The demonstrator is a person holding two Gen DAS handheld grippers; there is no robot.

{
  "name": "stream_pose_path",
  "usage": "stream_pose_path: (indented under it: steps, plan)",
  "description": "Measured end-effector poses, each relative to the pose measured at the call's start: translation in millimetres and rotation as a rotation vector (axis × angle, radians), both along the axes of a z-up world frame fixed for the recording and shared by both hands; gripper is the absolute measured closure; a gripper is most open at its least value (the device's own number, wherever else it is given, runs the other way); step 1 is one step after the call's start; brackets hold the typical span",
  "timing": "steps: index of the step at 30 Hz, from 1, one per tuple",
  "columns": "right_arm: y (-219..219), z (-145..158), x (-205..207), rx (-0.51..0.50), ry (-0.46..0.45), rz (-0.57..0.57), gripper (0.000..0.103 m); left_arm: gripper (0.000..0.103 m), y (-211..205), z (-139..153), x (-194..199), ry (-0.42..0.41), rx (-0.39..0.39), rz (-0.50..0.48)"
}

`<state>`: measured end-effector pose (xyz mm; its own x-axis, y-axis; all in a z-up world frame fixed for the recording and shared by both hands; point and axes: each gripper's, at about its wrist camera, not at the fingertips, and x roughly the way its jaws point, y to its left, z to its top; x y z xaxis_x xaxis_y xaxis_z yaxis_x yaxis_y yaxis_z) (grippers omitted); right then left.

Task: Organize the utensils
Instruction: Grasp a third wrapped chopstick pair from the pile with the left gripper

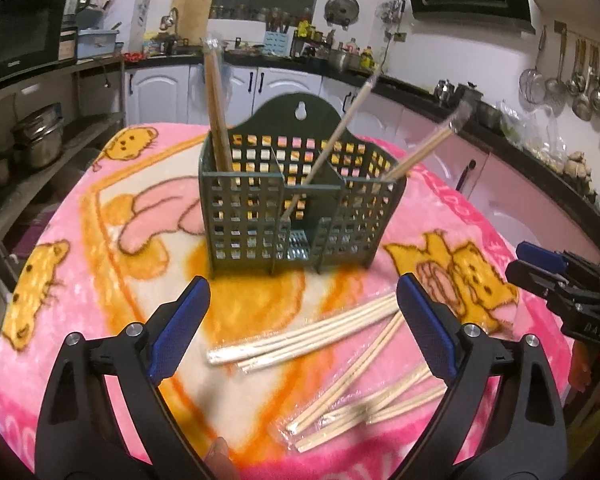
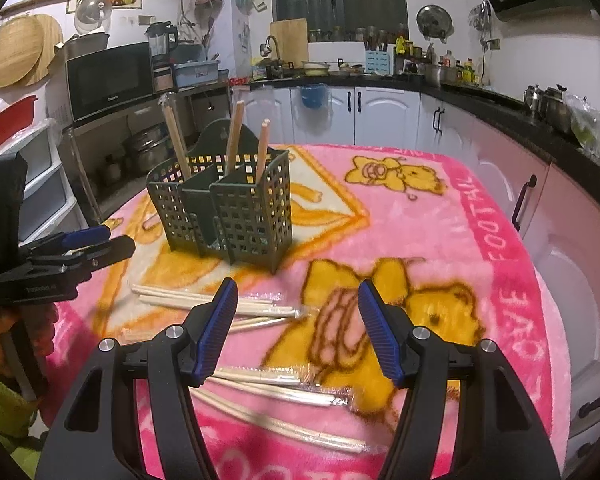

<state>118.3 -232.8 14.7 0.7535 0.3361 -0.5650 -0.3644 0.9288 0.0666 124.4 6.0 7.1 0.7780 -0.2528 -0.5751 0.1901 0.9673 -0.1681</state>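
A dark green slotted utensil holder (image 1: 300, 200) (image 2: 224, 208) stands upright on the table, with a wrapped chopstick pair (image 1: 216, 112) leaning in each of its three compartments. Several loose wrapped chopsticks (image 1: 300, 340) (image 2: 204, 304) lie on the blanket in front of it, and more (image 2: 284, 392) lie nearer the front edge. My left gripper (image 1: 303, 284) hovers open just before the holder, over the loose bundle, with nothing between its pads. My right gripper (image 2: 298, 286) is also open and empty, above the chopsticks to the holder's right. Each gripper shows at the edge of the other's view (image 1: 514, 260) (image 2: 120, 239).
A pink blanket with yellow cartoon bears (image 2: 420, 208) covers the table. Behind it run white kitchen cabinets (image 2: 380, 112) and a dark counter crowded with jars and pots. A metal shelf with a microwave (image 2: 108, 76) stands at the left. A person's hand (image 2: 4, 320) grips the left tool.
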Motion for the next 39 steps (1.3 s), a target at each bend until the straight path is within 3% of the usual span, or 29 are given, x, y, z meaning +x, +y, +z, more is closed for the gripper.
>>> stream_pose_path:
  steps: [5, 19, 29, 35, 39]
  plan:
    - [-0.5, -9.2, 8.6, 0.012, 0.038, 0.007, 0.044, 0.024, 0.9, -13.7, 2.8, 0.047, 0.014, 0.008]
    - [11.6, -53.3, 56.3, 0.027, 0.218, 0.025, 0.065, 0.028, 37.4, -47.1, 16.0, 0.165, 0.016, 0.102]
    - [18.0, -67.6, 81.7, 0.033, 0.271, 0.015, 0.066, 0.043, 48.5, -66.5, 23.4, 0.257, -0.075, 0.077]
    - [20.4, -71.2, 86.7, 0.039, 0.282, 0.021, 0.071, 0.052, 63.4, -73.5, 28.2, 0.286, -0.175, 0.088]
    - [21.8, -72.5, 87.7, 0.042, 0.283, 0.024, 0.076, 0.061, 67.4, -73.9, 28.5, 0.292, -0.185, 0.095]
